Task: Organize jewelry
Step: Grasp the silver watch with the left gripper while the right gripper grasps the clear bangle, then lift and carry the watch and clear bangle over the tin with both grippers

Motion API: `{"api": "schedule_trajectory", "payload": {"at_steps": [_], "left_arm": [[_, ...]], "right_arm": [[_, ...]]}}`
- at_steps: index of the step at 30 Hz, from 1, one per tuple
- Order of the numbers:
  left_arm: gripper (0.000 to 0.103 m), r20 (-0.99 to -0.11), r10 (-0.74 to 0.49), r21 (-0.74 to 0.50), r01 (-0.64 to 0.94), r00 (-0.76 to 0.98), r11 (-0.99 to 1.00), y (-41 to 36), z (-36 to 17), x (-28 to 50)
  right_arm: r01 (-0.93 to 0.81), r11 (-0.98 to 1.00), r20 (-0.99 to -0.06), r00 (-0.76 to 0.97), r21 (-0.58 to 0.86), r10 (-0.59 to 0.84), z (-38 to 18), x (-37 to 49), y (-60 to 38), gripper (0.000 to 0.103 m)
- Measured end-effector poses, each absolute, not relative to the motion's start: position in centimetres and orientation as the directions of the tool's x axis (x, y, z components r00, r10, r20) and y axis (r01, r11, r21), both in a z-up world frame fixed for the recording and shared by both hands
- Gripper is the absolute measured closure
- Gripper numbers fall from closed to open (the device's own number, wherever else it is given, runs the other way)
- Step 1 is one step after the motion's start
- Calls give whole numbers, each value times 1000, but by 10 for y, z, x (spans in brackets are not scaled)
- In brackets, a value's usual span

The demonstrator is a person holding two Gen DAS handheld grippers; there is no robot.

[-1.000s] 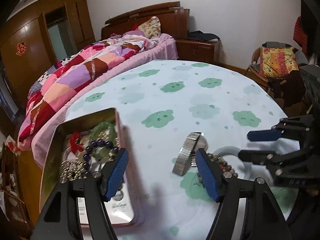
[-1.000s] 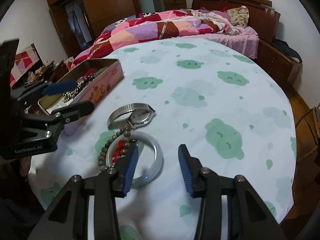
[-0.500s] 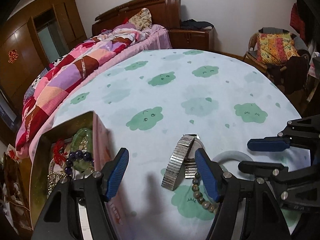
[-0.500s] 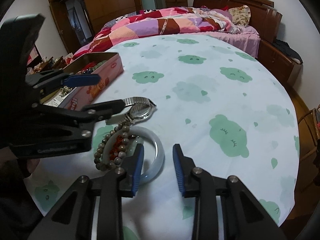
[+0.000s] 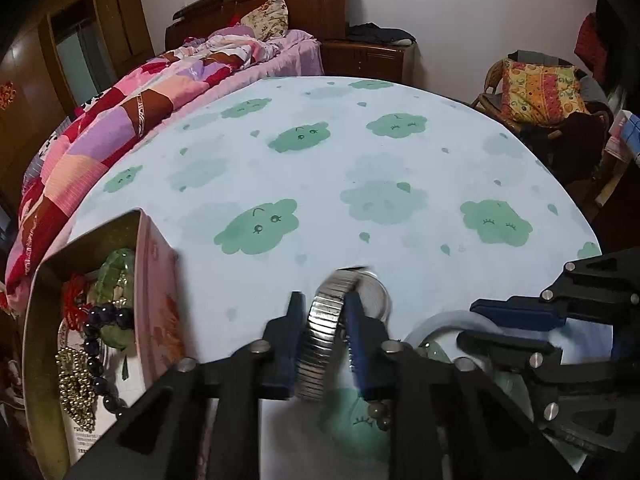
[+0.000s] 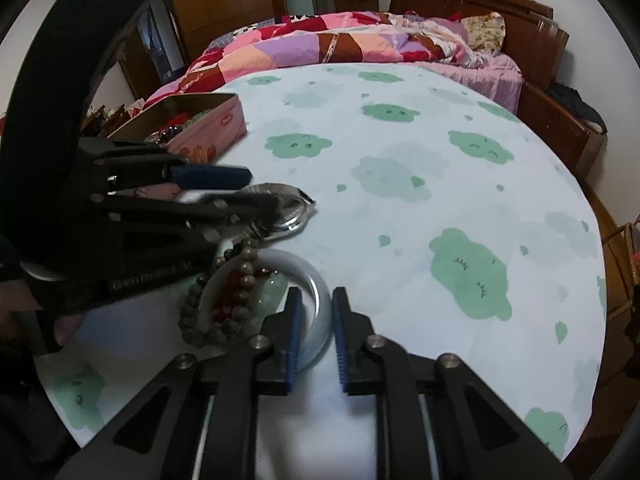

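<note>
Here the big round surface (image 5: 360,184) has a cloth with green clouds. A pink tin box (image 5: 156,320) full of beads sits at its left edge. The pale bangle (image 6: 320,300) lies near the front, and the right claw (image 6: 316,332) is closing on its rim. The silver watch (image 5: 324,344) stands beside it, and the left claw (image 5: 320,344) is closing on its band. I think both should squeeze softly, then lift slowly, so the brown bead string (image 6: 240,276) does not snag.
</note>
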State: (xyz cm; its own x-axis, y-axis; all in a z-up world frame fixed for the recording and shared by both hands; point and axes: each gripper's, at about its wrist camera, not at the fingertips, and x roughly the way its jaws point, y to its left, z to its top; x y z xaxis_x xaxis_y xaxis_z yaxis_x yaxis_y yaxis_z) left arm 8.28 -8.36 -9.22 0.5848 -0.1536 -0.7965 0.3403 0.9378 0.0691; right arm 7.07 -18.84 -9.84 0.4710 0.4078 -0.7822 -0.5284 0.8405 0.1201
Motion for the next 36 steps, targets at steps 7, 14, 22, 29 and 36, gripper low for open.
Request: {"api": "schedule_trajectory", "payload": {"at_steps": [7, 14, 22, 29, 36], "left_arm": [[88, -752, -207, 8, 322, 625, 947, -70, -68, 70], [88, -693, -232, -17, 305, 683, 952, -60, -37, 56], [88, -649, -252, -40, 298, 718, 954, -50, -16, 44], [88, -615, -246, -37, 285, 749, 958, -42, 0, 38], [88, -606, -227, -28, 265, 762, 964, -37, 2, 35]], "right_arm": [[-530, 835, -727, 513, 150, 456, -81, 62, -196, 89], [-516, 840, -690, 548, 167, 474, -66, 62, -201, 89], [-507, 842, -658, 574, 183, 488, -52, 63, -208, 89], [-502, 845, -639, 592, 185, 491, -42, 64, -211, 89], [-499, 847, -625, 606, 185, 493, -37, 63, -212, 89]]}}
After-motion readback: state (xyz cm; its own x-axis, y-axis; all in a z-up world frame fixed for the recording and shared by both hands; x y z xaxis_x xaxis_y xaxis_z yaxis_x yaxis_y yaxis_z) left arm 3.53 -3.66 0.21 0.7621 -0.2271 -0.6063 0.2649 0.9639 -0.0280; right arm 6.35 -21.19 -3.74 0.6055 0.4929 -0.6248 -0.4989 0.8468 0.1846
